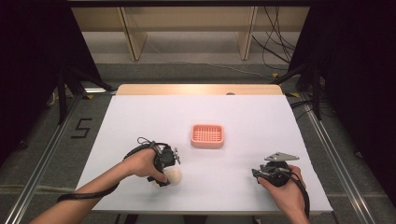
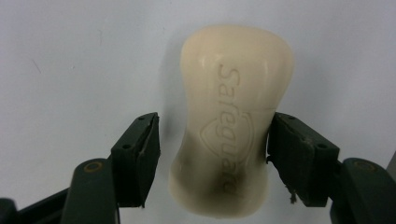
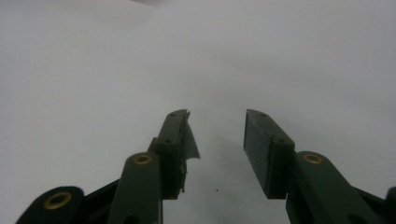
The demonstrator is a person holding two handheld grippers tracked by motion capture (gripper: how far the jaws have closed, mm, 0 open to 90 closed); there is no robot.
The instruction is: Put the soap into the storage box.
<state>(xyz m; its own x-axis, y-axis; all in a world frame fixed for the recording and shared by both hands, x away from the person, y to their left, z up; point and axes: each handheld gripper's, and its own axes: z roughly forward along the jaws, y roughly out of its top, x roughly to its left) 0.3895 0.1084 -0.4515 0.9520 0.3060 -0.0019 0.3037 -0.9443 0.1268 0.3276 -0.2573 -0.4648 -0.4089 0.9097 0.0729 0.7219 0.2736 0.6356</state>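
Soap bar [image 1: 173, 176], cream, on the white table sheet [image 1: 243, 116], nearer the person than the pink soap dish [image 1: 207, 136], at the left gripper [image 1: 169, 173]. Right gripper [image 1: 259, 173] well right of the bar. Left gripper view: jaws spread around the bar, one touching. Right gripper view: jaws apart, gripping nothing.

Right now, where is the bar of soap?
The soap lies on the white table at the near left, between the open jaws of the left tool, nearer than the pink dish.
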